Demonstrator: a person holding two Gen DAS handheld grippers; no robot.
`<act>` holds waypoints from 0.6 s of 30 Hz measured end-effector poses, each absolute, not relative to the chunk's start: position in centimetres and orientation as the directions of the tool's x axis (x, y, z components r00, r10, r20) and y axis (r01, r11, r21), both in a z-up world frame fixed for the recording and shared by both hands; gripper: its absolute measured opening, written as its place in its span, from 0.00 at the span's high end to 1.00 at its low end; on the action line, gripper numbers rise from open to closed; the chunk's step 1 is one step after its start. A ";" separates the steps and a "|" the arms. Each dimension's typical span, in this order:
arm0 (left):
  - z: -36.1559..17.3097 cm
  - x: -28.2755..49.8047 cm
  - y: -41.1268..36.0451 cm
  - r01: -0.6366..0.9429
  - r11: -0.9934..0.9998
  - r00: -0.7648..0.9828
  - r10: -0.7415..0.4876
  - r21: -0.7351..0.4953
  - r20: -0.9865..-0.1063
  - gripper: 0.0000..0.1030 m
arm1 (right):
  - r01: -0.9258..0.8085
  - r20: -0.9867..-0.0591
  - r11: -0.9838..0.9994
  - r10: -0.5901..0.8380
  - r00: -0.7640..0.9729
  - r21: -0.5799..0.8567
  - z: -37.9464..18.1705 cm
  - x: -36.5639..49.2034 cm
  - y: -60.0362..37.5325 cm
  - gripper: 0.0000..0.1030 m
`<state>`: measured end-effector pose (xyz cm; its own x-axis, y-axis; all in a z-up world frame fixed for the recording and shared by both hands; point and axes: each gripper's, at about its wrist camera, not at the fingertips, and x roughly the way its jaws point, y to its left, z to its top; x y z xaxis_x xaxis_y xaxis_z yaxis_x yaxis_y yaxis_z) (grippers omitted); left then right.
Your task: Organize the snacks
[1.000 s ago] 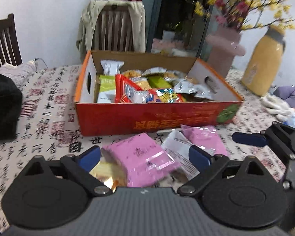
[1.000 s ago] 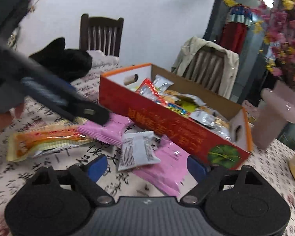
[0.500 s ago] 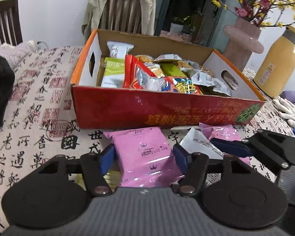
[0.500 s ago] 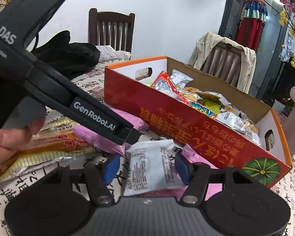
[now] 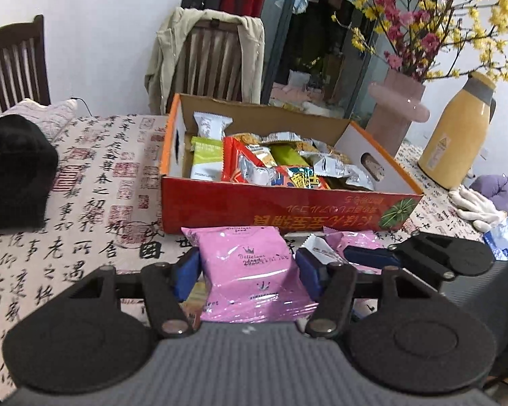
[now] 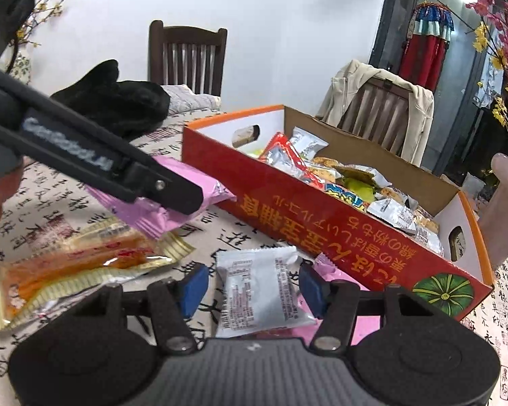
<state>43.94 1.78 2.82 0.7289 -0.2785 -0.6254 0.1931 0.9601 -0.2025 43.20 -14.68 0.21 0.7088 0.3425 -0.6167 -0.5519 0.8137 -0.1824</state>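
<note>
My left gripper point(image 5: 247, 264) is shut on a pink snack packet point(image 5: 250, 270). In the right wrist view that gripper point(image 6: 183, 199) holds the pink packet point(image 6: 216, 187) clear of the tablecloth, just in front of the red cardboard box point(image 6: 338, 223) of mixed snacks. The jaws of my right gripper point(image 6: 254, 277) are closing around a white packet point(image 6: 257, 291), which lies on a second pink packet point(image 6: 365, 324). A sliver of tablecloth still shows beside its left pad. An orange and gold packet point(image 6: 78, 267) lies to the left.
The box point(image 5: 288, 209) stands mid-table. A black cloth point(image 5: 13, 172) sits at the left. At the right are a pink vase point(image 5: 396, 108), a yellow flask point(image 5: 457, 132) and a white glove point(image 5: 474, 206). Chairs stand behind the table.
Both pairs of jaws have narrowed from wide open onto their packets. The left gripper has taken hold of the pink packet and raised it off the table near the box.
</note>
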 end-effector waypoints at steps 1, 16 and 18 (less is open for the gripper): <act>3.0 43.5 2.0 0.185 0.960 0.732 -0.276 -0.208 -0.623 0.40 | -0.557 -0.623 0.809 0.339 0.705 -0.190 0.1 43.2 -14.5 0.44; 5.0 34.0 3.8 0.148 0.957 0.779 -0.268 -0.248 -0.567 0.40 | -0.474 -0.555 0.875 0.347 0.756 -0.099 2.6 35.2 -18.8 0.61; 4.6 32.1 3.6 0.146 0.952 0.777 -0.278 -0.268 -0.565 0.40 | -0.449 -0.542 0.890 0.340 0.768 -0.078 3.3 33.1 -20.4 0.61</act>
<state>32.14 3.65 4.64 0.7771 -0.2780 -0.5646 0.1462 0.9523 -0.2677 33.10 -20.39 3.25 0.7684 0.3401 -0.5422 -0.4492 0.8900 -0.0784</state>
